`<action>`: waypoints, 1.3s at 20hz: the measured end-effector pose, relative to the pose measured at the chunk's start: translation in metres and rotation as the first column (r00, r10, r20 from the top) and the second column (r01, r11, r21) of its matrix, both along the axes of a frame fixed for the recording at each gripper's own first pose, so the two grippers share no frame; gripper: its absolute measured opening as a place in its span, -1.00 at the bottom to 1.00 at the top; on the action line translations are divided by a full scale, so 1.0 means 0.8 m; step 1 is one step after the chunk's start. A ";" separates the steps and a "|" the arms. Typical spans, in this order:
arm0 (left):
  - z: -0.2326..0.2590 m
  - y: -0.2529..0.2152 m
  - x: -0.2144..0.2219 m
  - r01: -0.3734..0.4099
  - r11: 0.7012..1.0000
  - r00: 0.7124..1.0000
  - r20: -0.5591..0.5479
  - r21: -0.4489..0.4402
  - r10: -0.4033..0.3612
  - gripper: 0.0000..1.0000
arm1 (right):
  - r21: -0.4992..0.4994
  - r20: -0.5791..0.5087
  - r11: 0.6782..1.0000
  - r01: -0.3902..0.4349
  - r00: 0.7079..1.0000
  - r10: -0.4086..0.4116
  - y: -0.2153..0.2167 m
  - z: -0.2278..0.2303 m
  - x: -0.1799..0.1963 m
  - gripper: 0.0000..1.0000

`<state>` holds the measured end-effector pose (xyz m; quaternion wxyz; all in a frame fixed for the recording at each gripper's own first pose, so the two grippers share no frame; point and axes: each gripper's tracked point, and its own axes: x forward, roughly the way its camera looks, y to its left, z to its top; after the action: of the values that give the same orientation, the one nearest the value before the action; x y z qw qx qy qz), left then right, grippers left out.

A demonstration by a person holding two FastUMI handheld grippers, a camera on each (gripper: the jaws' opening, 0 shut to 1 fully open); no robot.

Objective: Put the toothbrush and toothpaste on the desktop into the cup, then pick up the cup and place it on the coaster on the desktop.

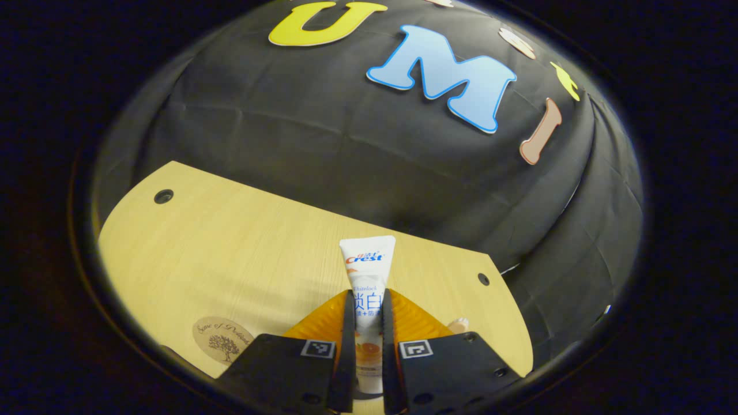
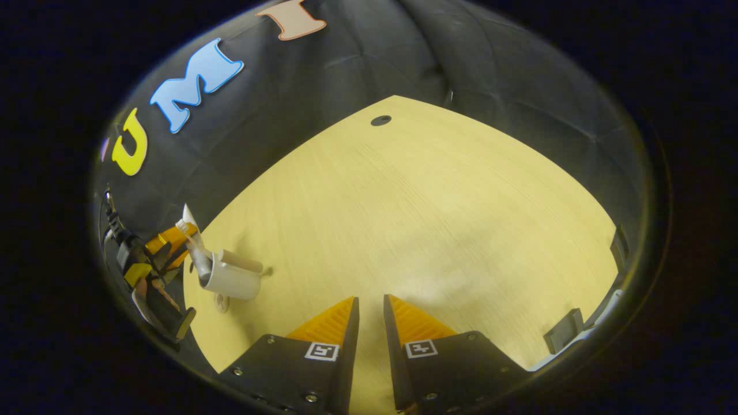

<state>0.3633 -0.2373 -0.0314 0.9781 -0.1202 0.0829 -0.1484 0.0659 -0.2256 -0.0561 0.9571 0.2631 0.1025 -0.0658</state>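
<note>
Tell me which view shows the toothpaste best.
The left gripper view: the toothpaste stands upright between the left tool fingers, close and sharp. The right gripper view shows it far off at the edge, small, held by that tool above the cup.

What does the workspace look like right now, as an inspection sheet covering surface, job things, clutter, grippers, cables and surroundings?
Surface: pale wooden desktop with round holes near its edges.
Job's things: toothpaste clamped in the left gripper, held upright; white cup on the desktop near the left edge of the right gripper view; round coaster lying flat. Toothbrush: cannot tell.
Clutter: nothing seen.
Grippers: left gripper shut on the toothpaste, held over the cup in the right gripper view; right gripper holds nothing, fingers slightly apart above bare desktop.
Cables: dark cable behind the left gripper.
Surroundings: black cloth wall.
</note>
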 end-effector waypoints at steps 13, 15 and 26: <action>0.028 0.012 -0.040 -0.004 0.998 0.997 0.081 0.058 0.000 0.87 | -0.087 0.026 0.991 -0.102 0.994 0.104 0.050 0.018 0.015 -0.43; 0.030 0.019 -0.046 -0.010 0.998 0.997 0.083 0.064 0.005 0.87 | -0.098 0.027 0.989 -0.115 0.993 0.118 0.059 0.020 0.017 -0.49; 0.053 0.093 -0.105 -0.084 0.989 0.991 0.109 0.121 0.071 0.87 | -0.412 -0.027 0.874 -0.256 0.963 0.269 0.104 0.065 0.055 -0.46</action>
<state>0.2790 -0.1632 0.0110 0.9917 -0.0539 0.0360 -0.1107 0.1095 -0.1426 -0.0040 0.9924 0.0400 0.1061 0.0485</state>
